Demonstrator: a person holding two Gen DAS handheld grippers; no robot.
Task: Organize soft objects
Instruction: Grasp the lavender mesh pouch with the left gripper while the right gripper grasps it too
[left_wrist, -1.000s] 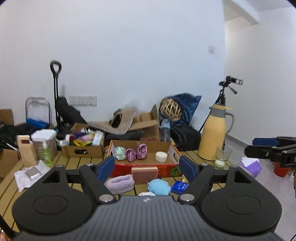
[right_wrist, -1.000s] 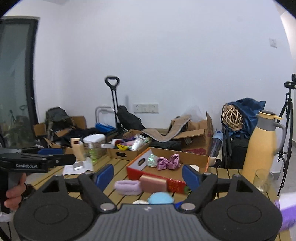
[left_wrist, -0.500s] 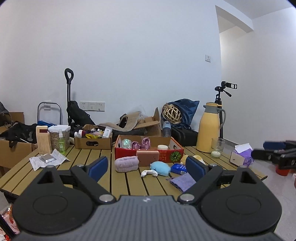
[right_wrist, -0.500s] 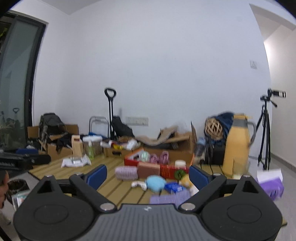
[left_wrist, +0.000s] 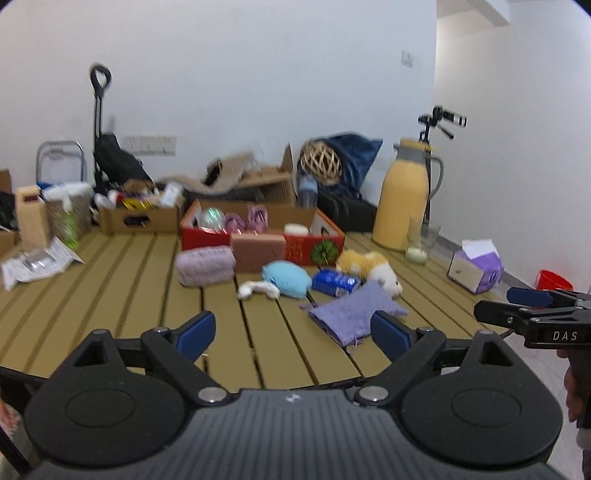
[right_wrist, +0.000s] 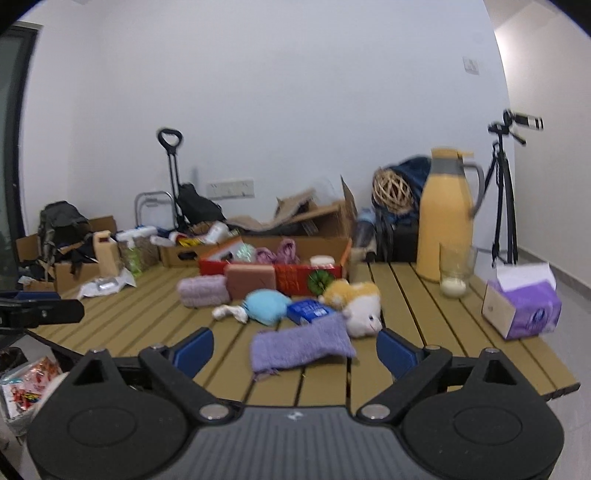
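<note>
Soft things lie on the slatted wooden table (left_wrist: 110, 295) in front of a red cardboard box (left_wrist: 295, 243): a lilac knitted roll (left_wrist: 205, 264), a brown sponge block (left_wrist: 258, 251), a light blue plush (left_wrist: 286, 278), an orange and white plush (left_wrist: 369, 266) and a purple cloth (left_wrist: 351, 312). In the right wrist view I see the purple cloth (right_wrist: 299, 347), the blue plush (right_wrist: 264, 306) and the orange and white plush (right_wrist: 356, 306). My left gripper (left_wrist: 293, 332) is open and empty above the table's near edge. My right gripper (right_wrist: 295, 349) is open and empty, just before the cloth.
A yellow thermos jug (left_wrist: 404, 199), a glass (left_wrist: 419, 242) and a purple tissue box (left_wrist: 476, 267) stand at the right. A blue packet (left_wrist: 334, 282) lies among the plushes. A brown box of clutter (left_wrist: 140, 216) and papers (left_wrist: 37, 262) are at the left. A tripod (right_wrist: 504, 192) stands beyond.
Both grippers have moved forward and tilted down toward the table, after pulling back earlier. The soft things now look larger and closer. Both stay open and empty.
</note>
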